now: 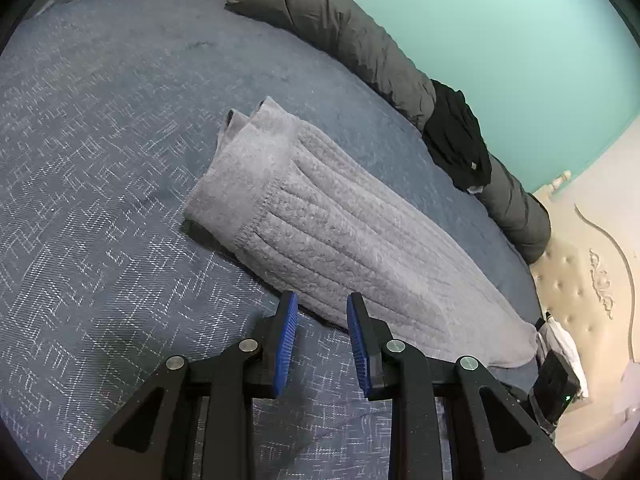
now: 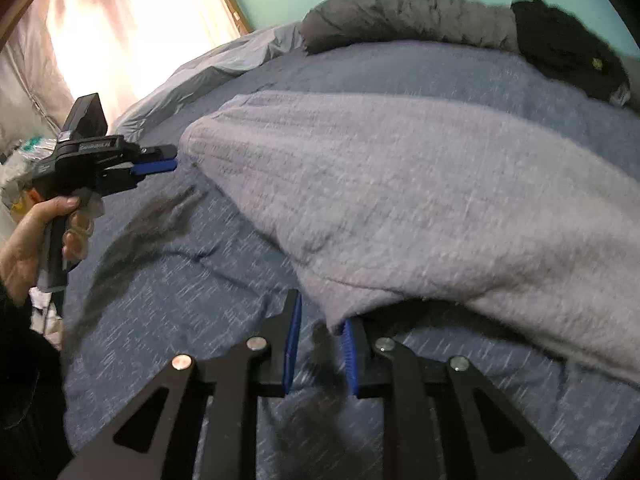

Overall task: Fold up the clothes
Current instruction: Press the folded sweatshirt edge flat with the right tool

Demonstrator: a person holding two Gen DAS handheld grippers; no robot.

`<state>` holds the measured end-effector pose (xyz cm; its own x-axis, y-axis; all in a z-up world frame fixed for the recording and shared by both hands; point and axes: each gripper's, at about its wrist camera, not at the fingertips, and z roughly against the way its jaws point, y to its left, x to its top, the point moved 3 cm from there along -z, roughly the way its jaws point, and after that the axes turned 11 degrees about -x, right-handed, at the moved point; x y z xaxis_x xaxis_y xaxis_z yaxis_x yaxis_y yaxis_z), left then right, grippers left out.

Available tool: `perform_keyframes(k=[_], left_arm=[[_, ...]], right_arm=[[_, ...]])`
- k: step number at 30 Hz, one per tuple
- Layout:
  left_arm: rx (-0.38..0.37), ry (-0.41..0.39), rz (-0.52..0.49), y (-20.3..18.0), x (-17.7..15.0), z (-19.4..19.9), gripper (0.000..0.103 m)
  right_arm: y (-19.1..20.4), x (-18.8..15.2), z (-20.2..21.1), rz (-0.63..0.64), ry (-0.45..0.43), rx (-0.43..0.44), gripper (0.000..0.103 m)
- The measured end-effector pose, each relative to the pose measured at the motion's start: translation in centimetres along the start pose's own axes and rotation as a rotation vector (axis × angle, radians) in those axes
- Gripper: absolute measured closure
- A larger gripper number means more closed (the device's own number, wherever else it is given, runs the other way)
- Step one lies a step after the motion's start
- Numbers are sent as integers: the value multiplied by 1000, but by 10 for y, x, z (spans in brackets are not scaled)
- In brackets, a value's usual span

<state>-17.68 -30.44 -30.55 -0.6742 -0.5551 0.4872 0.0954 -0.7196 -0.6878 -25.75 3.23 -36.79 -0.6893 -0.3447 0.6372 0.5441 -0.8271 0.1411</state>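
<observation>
A grey ribbed knit garment (image 1: 320, 216) lies lengthwise on the blue bedspread (image 1: 100, 160), folded into a long strip. My left gripper (image 1: 322, 298) hovers just short of its near edge, open, with only bedspread showing between the blue pads (image 1: 286, 344). The right wrist view shows this gripper (image 2: 160, 160) beside the garment's left end, held by a hand (image 2: 48, 220). In the blurred right wrist view, my right gripper (image 2: 322, 312) stands open at the garment's (image 2: 400, 184) near corner. That corner hangs between the tips against the right pad (image 2: 349, 348), clear of the left one.
A rolled dark grey duvet (image 1: 360, 40) runs along the teal wall, with a black garment (image 1: 460, 136) draped on it. A cream tufted headboard (image 1: 580, 288) stands at the right. A bright curtained window (image 2: 120, 20) is at the far left.
</observation>
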Motion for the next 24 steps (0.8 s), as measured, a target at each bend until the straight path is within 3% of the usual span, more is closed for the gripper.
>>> perform_keyframes(k=[4,6,7,10,19,24], left_arm=[[-4,5,-3,0,1,-1,71],[-4,6,-3,0,2,-1,70],[-4,7,-2,-1,2,-2,70],[-7,9,-3,-1,3,-2,70],[-6,14,-1,1,3,-3,70],[-11,20,5,1,2,-6,70]], right_arm=[[1,5,-7,-7,1,8,83],[0,3,-7,-20,8,33,87],[-2,1,-6,-28,4,40,94],[-4,-3,5,-36,-17,64,96],[-3,-7,2,-25,31,59,97],[-9,-10,8,-78,48,35,93]])
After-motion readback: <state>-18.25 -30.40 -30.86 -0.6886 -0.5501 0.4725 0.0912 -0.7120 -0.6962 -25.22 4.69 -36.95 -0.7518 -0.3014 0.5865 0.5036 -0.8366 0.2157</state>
